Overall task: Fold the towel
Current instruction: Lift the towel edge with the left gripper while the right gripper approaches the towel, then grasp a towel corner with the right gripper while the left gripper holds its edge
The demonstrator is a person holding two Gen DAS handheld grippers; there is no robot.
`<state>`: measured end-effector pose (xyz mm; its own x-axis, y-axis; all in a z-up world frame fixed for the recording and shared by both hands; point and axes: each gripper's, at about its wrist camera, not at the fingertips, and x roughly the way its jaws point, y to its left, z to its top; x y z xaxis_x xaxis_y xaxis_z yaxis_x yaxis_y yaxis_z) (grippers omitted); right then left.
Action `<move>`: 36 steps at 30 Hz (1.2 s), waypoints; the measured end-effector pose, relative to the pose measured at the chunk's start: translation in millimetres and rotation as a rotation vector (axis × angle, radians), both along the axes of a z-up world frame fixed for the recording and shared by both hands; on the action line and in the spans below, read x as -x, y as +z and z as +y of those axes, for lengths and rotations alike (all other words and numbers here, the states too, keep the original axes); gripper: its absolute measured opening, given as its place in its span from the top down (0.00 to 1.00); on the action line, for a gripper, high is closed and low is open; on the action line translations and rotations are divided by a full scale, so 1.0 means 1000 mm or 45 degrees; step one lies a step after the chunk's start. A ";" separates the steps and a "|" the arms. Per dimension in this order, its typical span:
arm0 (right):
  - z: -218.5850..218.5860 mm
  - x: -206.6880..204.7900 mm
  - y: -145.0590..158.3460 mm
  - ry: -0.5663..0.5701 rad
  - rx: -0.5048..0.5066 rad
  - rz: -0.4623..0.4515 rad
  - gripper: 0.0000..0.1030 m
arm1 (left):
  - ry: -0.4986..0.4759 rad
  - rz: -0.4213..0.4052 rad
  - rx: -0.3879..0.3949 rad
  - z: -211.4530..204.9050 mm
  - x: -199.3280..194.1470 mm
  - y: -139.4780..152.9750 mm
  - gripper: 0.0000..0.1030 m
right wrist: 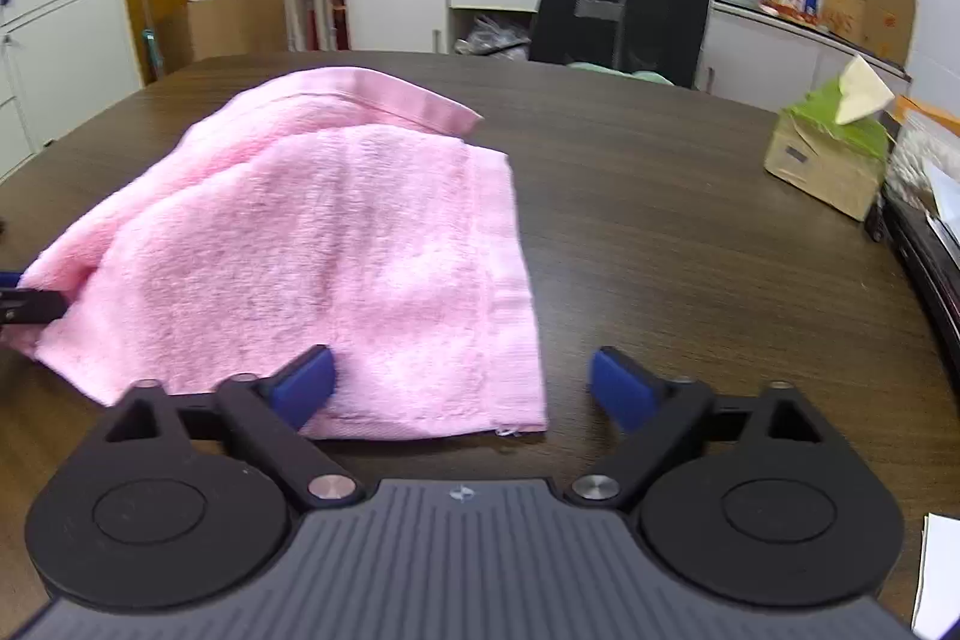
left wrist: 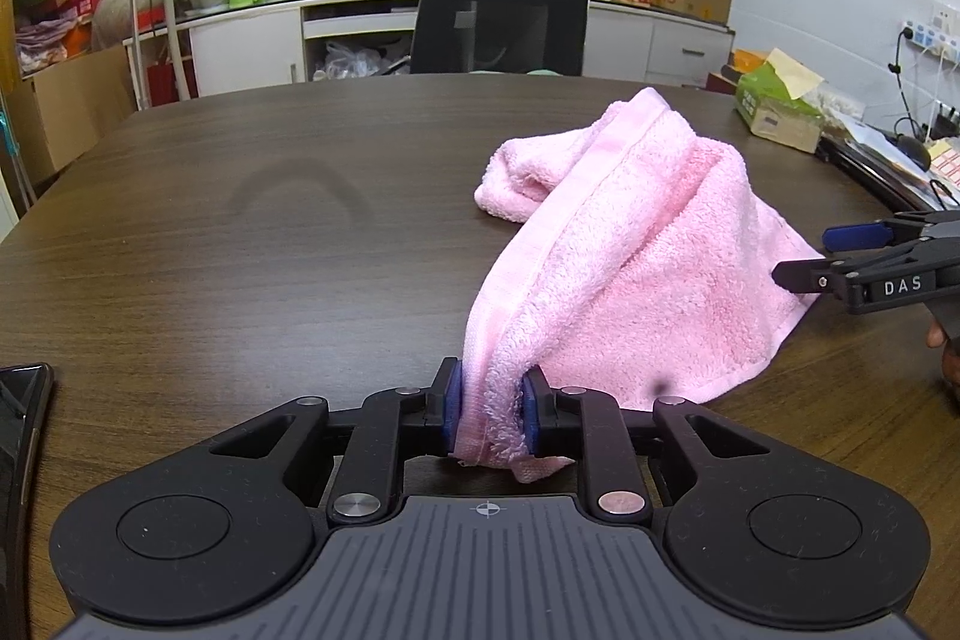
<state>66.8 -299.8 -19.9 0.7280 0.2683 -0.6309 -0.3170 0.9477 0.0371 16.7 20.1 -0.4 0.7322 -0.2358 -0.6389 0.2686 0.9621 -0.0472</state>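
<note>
A pink towel point(left wrist: 636, 244) lies rumpled on the dark wooden table point(left wrist: 270, 232). My left gripper point(left wrist: 489, 409) is shut on one hemmed corner of it and holds that corner slightly raised. My right gripper point(right wrist: 462, 388) is open, its jaws wide apart around the towel's point(right wrist: 336, 250) near right corner, with the left blue pad point(right wrist: 306, 388) touching the cloth. In the left wrist view the right gripper point(left wrist: 810, 256) shows at the towel's right edge. The left gripper's tip point(right wrist: 30, 304) shows at the left edge of the right wrist view.
A green tissue box point(right wrist: 834, 148) stands at the table's right side, with papers and a dark tray beside it. A black office chair point(left wrist: 498, 22) stands behind the table. A dark object point(left wrist: 18, 436) lies at the near left edge.
</note>
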 end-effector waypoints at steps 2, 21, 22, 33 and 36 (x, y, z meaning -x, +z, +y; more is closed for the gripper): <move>0.004 0.005 0.002 0.011 -0.016 0.001 0.60 | 0.000 0.001 0.002 0.000 0.000 0.000 0.78; -0.020 0.115 0.047 -0.120 -0.310 -0.232 0.93 | -0.053 0.076 0.331 0.023 0.013 0.008 0.90; -0.024 0.129 0.054 -0.127 -0.326 -0.258 0.93 | -0.065 0.055 0.366 0.025 0.023 0.014 0.90; -0.050 0.200 0.142 -0.140 -0.380 -0.514 0.93 | -0.109 0.030 0.618 0.024 0.055 0.088 0.90; -0.048 0.166 0.163 -0.169 -0.341 -0.523 0.93 | -0.057 0.046 0.594 0.010 0.020 0.110 0.90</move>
<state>-99.7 -347.9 142.6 0.9404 0.2696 -0.2073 -0.2337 0.9551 0.1823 -3.7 30.0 109.4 0.6940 -0.5345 -0.4823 0.2992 0.8234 -0.4821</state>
